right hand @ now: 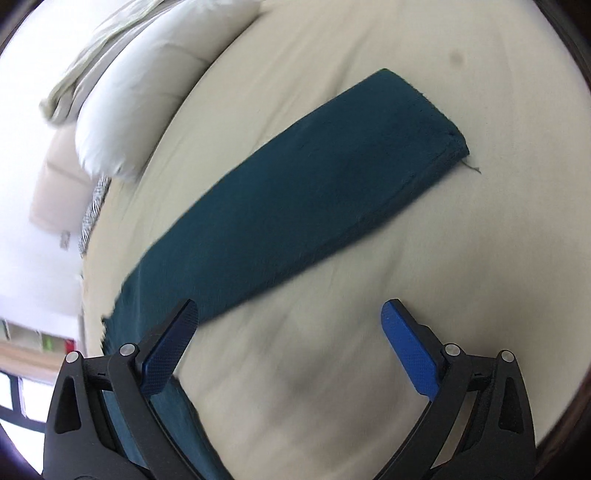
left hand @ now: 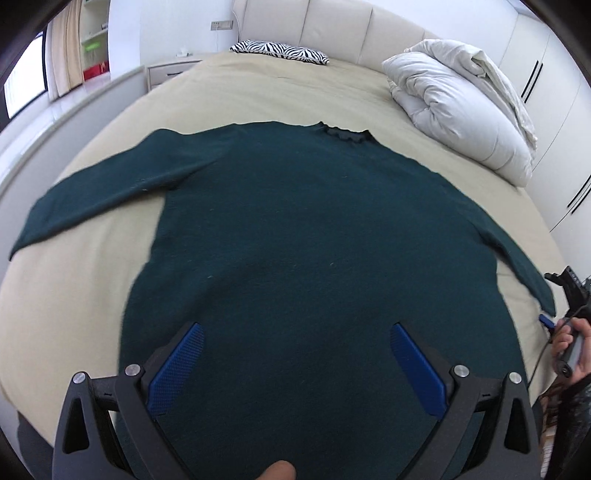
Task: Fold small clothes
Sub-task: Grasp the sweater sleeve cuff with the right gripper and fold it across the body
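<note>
A dark green sweater (left hand: 303, 229) lies flat on the beige bed (left hand: 258, 92), collar toward the headboard (left hand: 332, 26), both sleeves spread outward. The left gripper (left hand: 297, 332) hangs over the sweater's lower body, its blue fingers (left hand: 177, 365) wide apart and holding nothing. The right gripper (right hand: 290, 314) hangs over bare sheet just beside one sleeve (right hand: 306, 192), which runs diagonally to its cuff; its fingers (right hand: 406, 343) are also spread, empty. The person's right hand (left hand: 570, 349) shows at the bed's edge in the left view. A white duvet (left hand: 461, 107) is bunched near the headboard, a zebra-print pillow (left hand: 280, 50) beside it.
</note>
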{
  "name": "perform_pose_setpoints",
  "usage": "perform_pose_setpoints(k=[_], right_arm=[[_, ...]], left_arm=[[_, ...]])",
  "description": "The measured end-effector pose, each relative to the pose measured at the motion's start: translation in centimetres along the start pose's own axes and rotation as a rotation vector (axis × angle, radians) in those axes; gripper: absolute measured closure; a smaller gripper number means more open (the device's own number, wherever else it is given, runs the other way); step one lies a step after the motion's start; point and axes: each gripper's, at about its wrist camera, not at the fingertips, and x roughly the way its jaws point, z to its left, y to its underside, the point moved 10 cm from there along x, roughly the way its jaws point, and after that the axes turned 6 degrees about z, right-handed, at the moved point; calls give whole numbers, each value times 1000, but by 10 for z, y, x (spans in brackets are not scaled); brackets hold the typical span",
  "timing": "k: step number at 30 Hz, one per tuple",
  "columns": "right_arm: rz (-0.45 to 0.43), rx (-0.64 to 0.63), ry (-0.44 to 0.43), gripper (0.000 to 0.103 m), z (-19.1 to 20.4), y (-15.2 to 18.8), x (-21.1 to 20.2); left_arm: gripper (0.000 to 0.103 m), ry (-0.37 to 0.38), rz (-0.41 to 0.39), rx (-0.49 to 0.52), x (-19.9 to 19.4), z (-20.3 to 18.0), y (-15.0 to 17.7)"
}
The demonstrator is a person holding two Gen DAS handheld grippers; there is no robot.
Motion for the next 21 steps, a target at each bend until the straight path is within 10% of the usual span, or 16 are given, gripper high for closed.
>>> perform_pose_setpoints(k=[4,12,17,21], right_arm=[[-44,59,-81,11,-4,-33,7],[-100,95,-74,82,-28,-81,14],[-164,-156,-10,95,43,-78,-7],[-138,-468,-66,95,157,-14,-9]], left_arm=[[0,2,-89,7,2,-7,-16],[0,-30,-15,-7,29,6,-31],[4,64,-19,-57,33,17,-42],[5,145,-52,-130,25,36,-61]])
